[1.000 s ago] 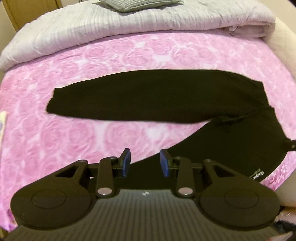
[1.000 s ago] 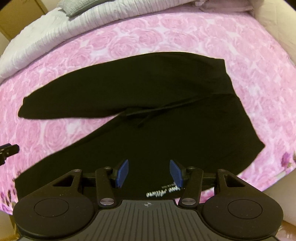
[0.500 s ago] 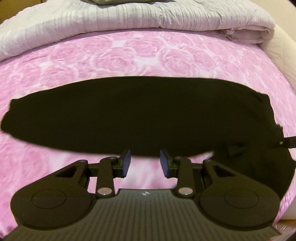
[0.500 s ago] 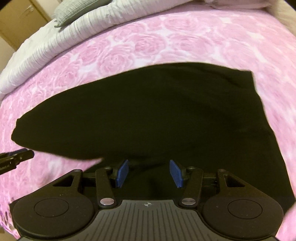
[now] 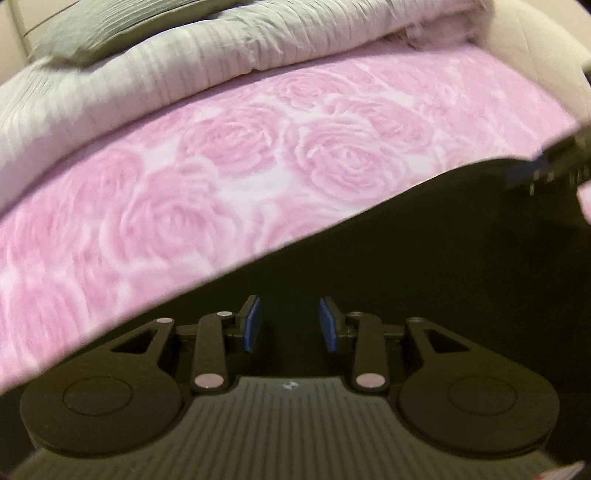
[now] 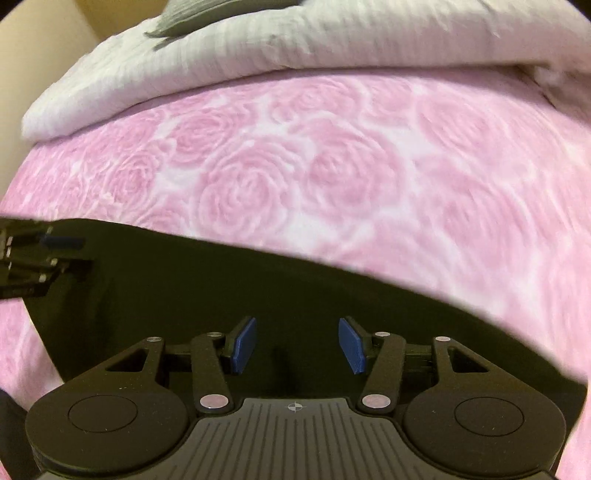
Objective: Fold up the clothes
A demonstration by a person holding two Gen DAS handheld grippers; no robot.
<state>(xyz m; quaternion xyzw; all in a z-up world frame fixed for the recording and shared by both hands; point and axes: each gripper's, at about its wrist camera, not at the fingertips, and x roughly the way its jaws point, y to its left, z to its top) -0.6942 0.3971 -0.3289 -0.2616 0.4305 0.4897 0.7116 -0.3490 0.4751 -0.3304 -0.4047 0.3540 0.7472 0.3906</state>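
A black garment, a pair of trousers, lies flat on the pink rose bedspread; it fills the lower part of the left wrist view (image 5: 424, 258) and of the right wrist view (image 6: 221, 291). My left gripper (image 5: 290, 323) is open and empty, low over the black cloth near its far edge. My right gripper (image 6: 297, 345) is open and empty, also low over the cloth. The right gripper's tip shows at the right edge of the left wrist view (image 5: 554, 162). The left gripper's tip shows at the left edge of the right wrist view (image 6: 40, 254). Both views are blurred.
The pink rose bedspread (image 5: 258, 158) (image 6: 332, 166) stretches beyond the garment. A rolled white-grey quilt (image 5: 166, 66) (image 6: 295, 48) lies along the far side, with a grey pillow (image 5: 92, 37) (image 6: 207, 14) on top.
Both grippers have moved forward and down over the garment, so only its far edge and the bedspread beyond now show. Both stay open.
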